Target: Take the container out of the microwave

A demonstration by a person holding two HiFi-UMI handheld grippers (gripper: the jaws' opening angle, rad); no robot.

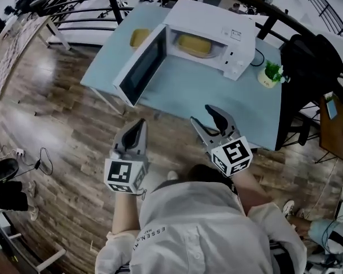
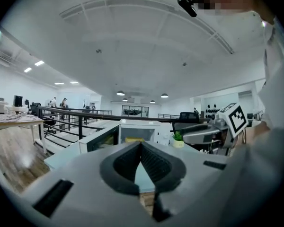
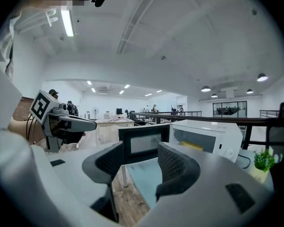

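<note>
Up close, left gripper (image 2: 141,144) pinches together; right gripper (image 3: 141,155) gapes empty.

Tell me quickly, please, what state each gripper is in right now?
Left gripper: closed, holding nothing.
Right gripper: open, holding nothing.

Your light-blue table (image 1: 217,90) stands on the wood floor (image 1: 63,130) | a small potted plant (image 1: 270,73) sits near its right edge | a black chair (image 1: 308,61) stands just beside that edge | a black railing (image 1: 86,4) runs behind the table | cables (image 1: 38,164) lie on the floor to your left
</note>
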